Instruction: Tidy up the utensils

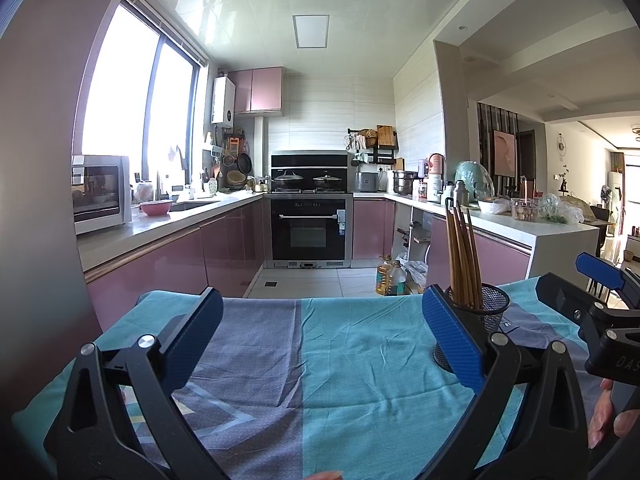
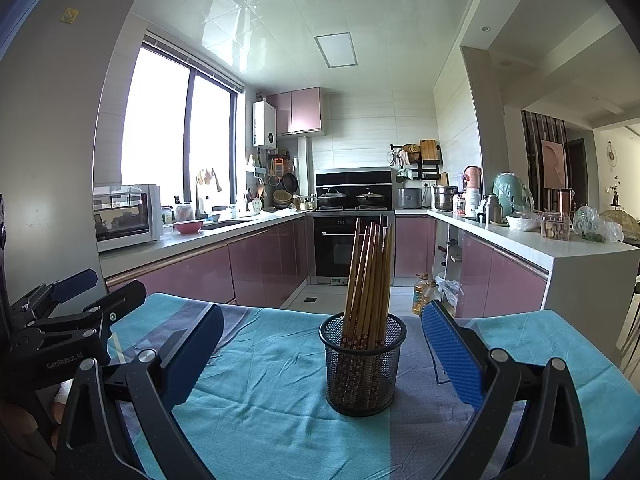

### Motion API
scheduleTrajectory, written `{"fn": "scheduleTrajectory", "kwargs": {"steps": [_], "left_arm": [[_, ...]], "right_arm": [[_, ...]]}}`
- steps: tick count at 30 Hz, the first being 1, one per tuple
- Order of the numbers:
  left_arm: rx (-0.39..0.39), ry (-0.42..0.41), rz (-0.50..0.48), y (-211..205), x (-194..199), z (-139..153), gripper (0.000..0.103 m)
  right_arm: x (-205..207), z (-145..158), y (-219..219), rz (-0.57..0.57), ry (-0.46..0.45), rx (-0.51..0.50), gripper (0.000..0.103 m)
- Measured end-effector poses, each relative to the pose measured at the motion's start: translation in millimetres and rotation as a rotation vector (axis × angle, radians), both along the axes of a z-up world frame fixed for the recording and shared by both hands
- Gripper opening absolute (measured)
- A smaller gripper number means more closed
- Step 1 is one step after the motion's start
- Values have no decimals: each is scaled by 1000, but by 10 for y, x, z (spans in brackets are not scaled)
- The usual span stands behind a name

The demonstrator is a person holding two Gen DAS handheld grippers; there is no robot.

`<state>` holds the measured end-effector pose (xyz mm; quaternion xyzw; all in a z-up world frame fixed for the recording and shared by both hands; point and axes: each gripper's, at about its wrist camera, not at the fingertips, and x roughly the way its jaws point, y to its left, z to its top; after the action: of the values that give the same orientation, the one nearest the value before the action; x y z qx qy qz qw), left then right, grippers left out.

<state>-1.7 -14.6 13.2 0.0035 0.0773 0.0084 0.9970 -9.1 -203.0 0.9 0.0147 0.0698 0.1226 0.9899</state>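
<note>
Currently a bundle of wooden chopsticks (image 2: pixel 370 280) is seen standing in a black mesh holder (image 2: pixel 363 364), which rests on the teal and grey cloth-covered surface (image 2: pixel 272 380). The sticks lean loosely against one another and fan slightly at the top; their lower ends, with a small patterned band, are visible through the mesh. No loose utensil is seen on the cloth.

Both tools are held apart from the holder. The right hand-held gripper (image 2: pixel 320 354) is spread wide with the holder framed between its fingers, untouched. The left hand-held gripper (image 1: pixel 320 340) is likewise spread and empty, the holder just beyond its right finger.

The chopsticks are judged light, stiff, smooth and prone to slipping; a pinch across the upper shafts is advised. The holder is probably light and easily tipped, so it should be steadied at its wall.
</note>
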Motion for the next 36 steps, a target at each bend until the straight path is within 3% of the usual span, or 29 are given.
{"fn": "scheduleTrajectory", "kwargs": {"steps": [36], "left_arm": [[-2,4,-2,-13,-7,-14,98]], "right_arm": [[-4,-9,17,-3,2,7,96]]}}
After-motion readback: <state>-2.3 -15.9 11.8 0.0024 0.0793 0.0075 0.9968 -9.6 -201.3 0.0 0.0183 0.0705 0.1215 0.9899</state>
